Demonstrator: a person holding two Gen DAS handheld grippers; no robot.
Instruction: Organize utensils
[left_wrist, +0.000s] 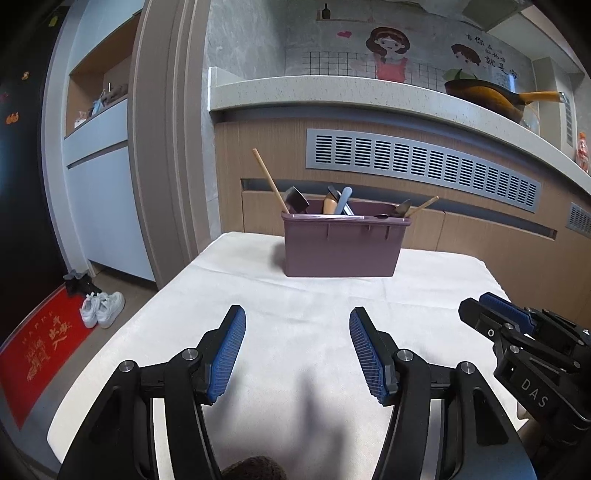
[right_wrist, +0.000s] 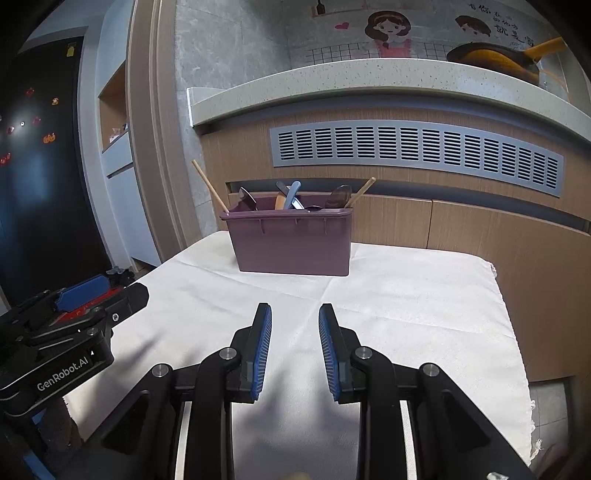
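While both tools hover low over the cloth-covered counter, utensils all stand in the purple bin at far edge. Left hand-held gripper spread wide, holding nothing; right hand-held gripper part-spread, also holding nothing (fits sorted bin or bin awaiting sorting). Any grasp: take one handle only, w/o tipping bin.

The left gripper points toward 12 o'clock, its blue pads wide apart and empty. The right gripper is at its 3 o'clock side, parallel, its pads nearer together, also empty.
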